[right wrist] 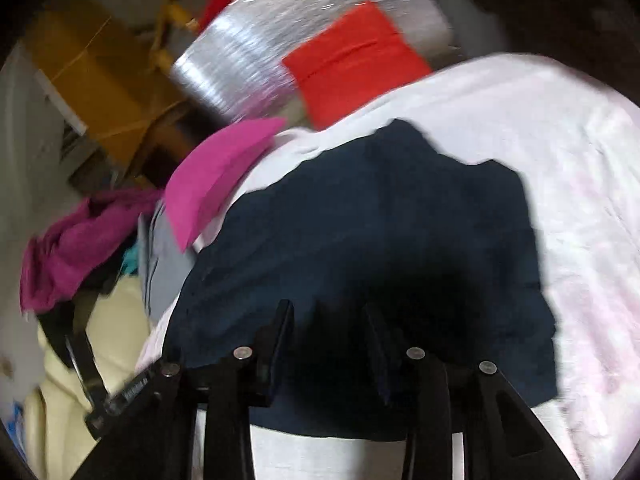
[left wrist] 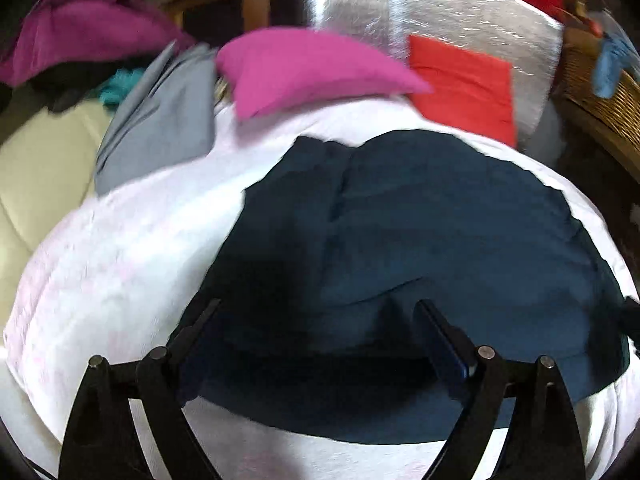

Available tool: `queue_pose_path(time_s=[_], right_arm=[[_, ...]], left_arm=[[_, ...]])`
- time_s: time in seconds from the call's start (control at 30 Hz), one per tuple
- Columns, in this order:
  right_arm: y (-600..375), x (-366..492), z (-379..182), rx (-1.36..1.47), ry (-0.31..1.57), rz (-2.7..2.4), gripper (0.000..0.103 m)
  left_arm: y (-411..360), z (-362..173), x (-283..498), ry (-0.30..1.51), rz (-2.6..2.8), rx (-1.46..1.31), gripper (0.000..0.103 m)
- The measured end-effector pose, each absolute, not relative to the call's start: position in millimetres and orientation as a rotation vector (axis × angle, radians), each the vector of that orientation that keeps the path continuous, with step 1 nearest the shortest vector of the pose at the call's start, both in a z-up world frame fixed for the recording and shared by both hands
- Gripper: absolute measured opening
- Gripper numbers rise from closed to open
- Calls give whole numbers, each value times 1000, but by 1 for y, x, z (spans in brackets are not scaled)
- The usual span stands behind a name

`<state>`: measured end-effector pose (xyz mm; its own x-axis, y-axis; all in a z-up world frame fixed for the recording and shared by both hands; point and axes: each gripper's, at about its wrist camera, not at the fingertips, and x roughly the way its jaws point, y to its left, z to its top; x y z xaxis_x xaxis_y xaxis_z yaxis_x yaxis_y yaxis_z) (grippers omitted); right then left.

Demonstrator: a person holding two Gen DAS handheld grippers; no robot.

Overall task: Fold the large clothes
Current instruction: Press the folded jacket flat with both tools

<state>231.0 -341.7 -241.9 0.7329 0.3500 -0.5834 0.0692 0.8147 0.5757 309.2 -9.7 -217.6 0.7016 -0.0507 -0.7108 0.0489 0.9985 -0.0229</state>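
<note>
A dark navy garment (left wrist: 420,248) lies spread on a white, faintly pink cloth-covered surface (left wrist: 120,264). My left gripper (left wrist: 320,308) hovers open over the garment's near edge, its fingers wide apart and holding nothing. In the right wrist view the same navy garment (right wrist: 380,232) lies on the white cover (right wrist: 560,160). My right gripper (right wrist: 330,308) is open above the garment's near part, with a moderate gap between its fingers. Both views are blurred by motion.
A folded magenta piece (left wrist: 304,68), a folded red piece (left wrist: 464,80) and a grey garment (left wrist: 160,128) lie at the far edge. A silver foil-covered block (left wrist: 440,4) stands behind them. A pile of unfolded clothes (right wrist: 80,240) lies left; a wicker basket (left wrist: 592,92) is right.
</note>
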Motion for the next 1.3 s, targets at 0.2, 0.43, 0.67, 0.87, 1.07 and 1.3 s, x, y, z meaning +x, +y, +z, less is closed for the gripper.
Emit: queue_pose_path(time_s=[0.2, 0.43, 0.67, 0.87, 1.07, 1.3], right_arm=[[-318, 255, -268, 588, 869, 128, 40], [-331, 252, -280, 672, 865, 161, 41], [-325, 255, -282, 647, 864, 152, 41], [-331, 253, -284, 693, 855, 173, 42], [-329, 253, -280, 705, 854, 190, 50], [-321, 234, -250, 604, 752, 137, 60]], left_arm=[[-30, -249, 319, 909, -30, 62, 99], [-26, -261, 324, 959, -30, 64, 103], [-31, -266, 324, 962, -20, 95, 103], [-35, -262, 315, 957, -16, 96, 103], [-35, -263, 314, 951, -21, 96, 103], [-32, -261, 310, 936, -27, 87, 103]])
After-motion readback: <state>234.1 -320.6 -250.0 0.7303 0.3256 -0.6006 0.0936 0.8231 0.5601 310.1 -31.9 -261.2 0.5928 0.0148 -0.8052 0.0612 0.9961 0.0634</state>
